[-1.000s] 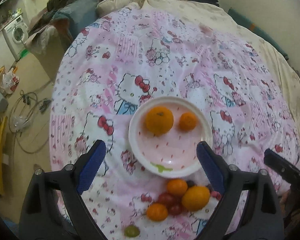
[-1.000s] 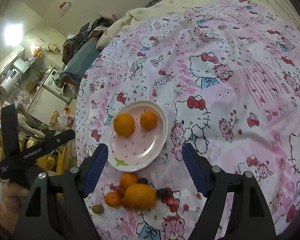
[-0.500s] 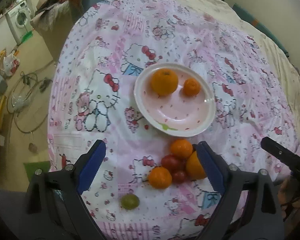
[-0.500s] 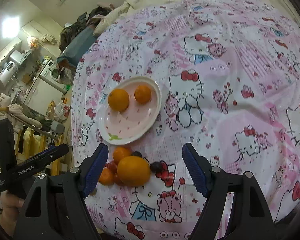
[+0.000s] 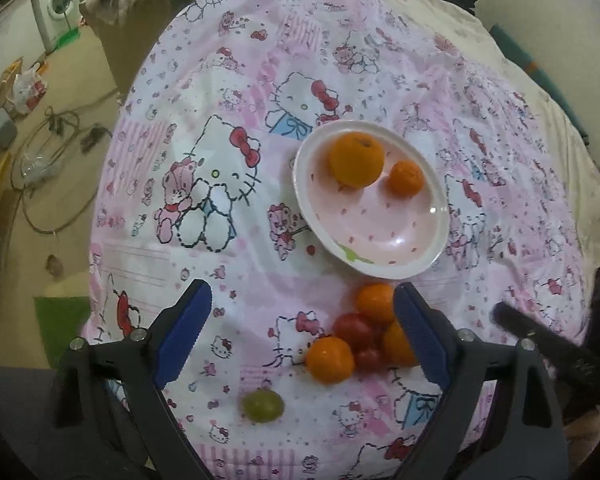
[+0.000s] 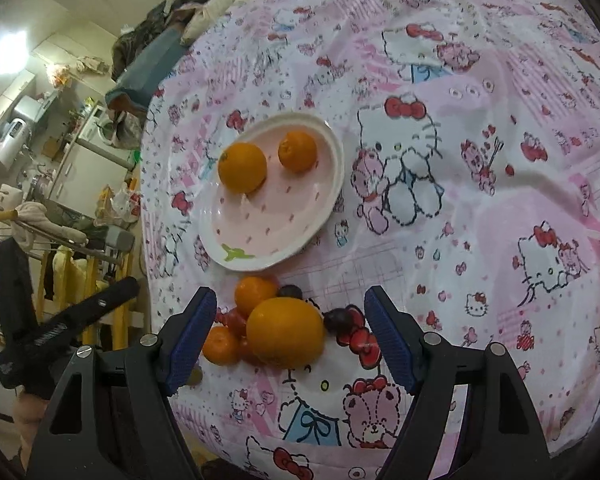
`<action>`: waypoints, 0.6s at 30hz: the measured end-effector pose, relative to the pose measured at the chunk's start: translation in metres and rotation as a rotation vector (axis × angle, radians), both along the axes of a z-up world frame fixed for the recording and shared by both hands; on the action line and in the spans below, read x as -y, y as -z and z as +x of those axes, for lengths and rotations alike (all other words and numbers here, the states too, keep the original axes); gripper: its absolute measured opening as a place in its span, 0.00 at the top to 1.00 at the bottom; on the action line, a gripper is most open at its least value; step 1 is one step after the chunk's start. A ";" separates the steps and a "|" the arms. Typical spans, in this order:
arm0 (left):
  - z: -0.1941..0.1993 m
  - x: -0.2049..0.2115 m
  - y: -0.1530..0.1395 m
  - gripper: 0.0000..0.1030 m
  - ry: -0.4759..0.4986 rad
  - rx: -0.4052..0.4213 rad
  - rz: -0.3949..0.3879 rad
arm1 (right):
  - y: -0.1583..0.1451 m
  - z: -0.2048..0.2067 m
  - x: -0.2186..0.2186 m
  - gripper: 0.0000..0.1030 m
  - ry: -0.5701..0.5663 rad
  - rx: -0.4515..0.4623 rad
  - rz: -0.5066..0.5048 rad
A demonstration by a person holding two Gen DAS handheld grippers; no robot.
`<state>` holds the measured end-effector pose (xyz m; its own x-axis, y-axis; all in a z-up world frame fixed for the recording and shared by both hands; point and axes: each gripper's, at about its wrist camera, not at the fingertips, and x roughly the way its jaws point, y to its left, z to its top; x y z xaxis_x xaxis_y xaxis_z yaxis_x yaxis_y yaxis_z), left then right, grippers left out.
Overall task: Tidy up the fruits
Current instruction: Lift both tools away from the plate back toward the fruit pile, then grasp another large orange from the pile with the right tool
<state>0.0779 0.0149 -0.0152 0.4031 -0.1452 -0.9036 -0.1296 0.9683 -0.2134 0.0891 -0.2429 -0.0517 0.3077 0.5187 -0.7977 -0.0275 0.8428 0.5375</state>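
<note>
A glossy pink plate with a white rim and small speckles lies on a soft cartoon-cat bedsheet covering the bed. On it sit a large dimpled orange and a smaller tangerine, just beside each other. Near the plate's front rim, loose fruit clusters on the sheet: a big smooth orange, small tangerines, shiny red tomatoes and dark grapes. A round green grape lies apart. The left gripper and the right gripper both hover with ribbed blue fingers spread wide, gripping nothing.
</note>
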 end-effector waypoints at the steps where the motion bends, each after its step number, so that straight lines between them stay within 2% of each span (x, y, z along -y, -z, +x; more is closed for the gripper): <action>1: 0.000 0.000 -0.001 0.12 0.003 0.005 0.004 | 0.003 0.000 -0.001 0.23 -0.007 -0.014 0.008; 5: 0.000 -0.005 -0.001 0.12 -0.013 0.003 0.003 | 0.017 -0.001 -0.010 0.23 -0.042 -0.066 0.011; 9: 0.000 -0.012 0.005 0.12 -0.037 -0.022 -0.017 | 0.028 0.004 -0.007 0.23 -0.003 -0.113 0.017; 12: 0.000 -0.013 0.008 0.12 -0.037 -0.039 -0.024 | 0.037 0.006 -0.002 0.27 0.020 -0.161 0.049; 16: -0.001 -0.011 0.008 0.12 -0.035 -0.042 -0.021 | 0.043 0.004 -0.015 0.27 -0.032 -0.200 0.119; 18: -0.001 -0.011 0.008 0.12 -0.033 -0.043 -0.024 | 0.051 0.004 -0.024 0.27 -0.040 -0.232 0.119</action>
